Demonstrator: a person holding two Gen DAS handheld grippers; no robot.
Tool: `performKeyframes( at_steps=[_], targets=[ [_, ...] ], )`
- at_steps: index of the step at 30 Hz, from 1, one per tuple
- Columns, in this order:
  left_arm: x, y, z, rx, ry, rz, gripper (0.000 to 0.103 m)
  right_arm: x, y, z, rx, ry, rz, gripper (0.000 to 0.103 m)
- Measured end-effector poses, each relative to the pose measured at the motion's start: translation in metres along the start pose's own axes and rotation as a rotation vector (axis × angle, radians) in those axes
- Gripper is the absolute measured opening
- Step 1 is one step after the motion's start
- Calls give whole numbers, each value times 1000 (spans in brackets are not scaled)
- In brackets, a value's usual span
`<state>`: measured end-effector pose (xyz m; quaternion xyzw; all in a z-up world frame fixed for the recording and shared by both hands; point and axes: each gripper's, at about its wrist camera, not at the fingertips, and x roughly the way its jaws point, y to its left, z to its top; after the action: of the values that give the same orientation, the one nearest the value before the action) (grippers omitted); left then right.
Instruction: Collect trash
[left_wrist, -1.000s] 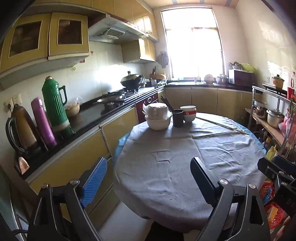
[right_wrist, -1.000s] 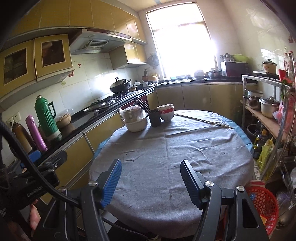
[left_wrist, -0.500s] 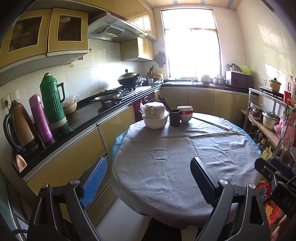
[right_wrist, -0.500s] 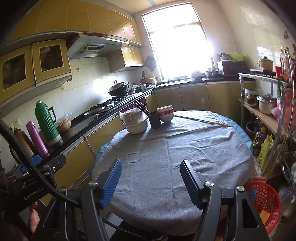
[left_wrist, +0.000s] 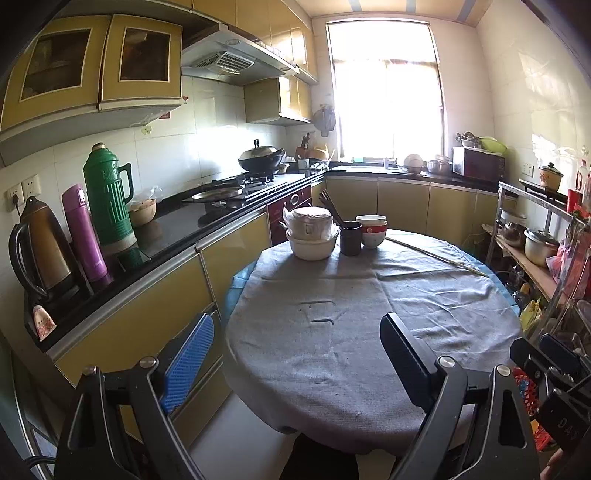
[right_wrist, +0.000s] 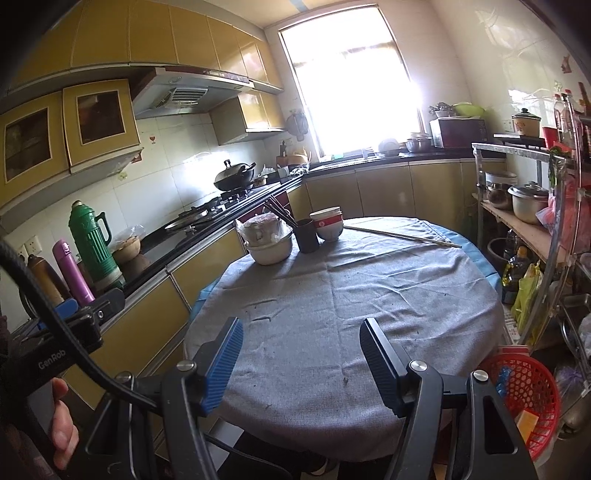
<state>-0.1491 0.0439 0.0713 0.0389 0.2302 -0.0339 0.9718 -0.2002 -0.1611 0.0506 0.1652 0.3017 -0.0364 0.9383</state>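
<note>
Beside the round desk, low right: red basket (right_wrist: 524, 398) on the floor, bits of trash inside, too small to tell apart.
Desk (right_wrist: 369, 302): round, covered by a grey cloth.
Far edge of desk: white lidded pot (left_wrist: 312, 236), dark cup (left_wrist: 350, 238) holding chopsticks, stacked bowls (left_wrist: 371, 230), close together.
Stick (left_wrist: 436, 256): thin, lying near the far right edge.
Left tool (left_wrist: 297, 354): spread wide, nothing between its blue pads.
Right tool (right_wrist: 301, 360): spread, pinching nothing, above the near desk edge.
Counter (left_wrist: 177, 229) at left: green flask (left_wrist: 107, 195), purple bottle (left_wrist: 83, 232), kettle (left_wrist: 37, 247).
</note>
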Motion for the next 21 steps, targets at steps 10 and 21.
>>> performKeyframes(
  at_steps=[10, 21],
  targets=[
    [0, 3, 0, -17, 1, 2, 92, -5, 6, -2, -15, -8, 4, 69],
    [0, 3, -1, -21, 10, -17, 92, -5, 6, -2, -13, -10, 5, 69]
  ],
)
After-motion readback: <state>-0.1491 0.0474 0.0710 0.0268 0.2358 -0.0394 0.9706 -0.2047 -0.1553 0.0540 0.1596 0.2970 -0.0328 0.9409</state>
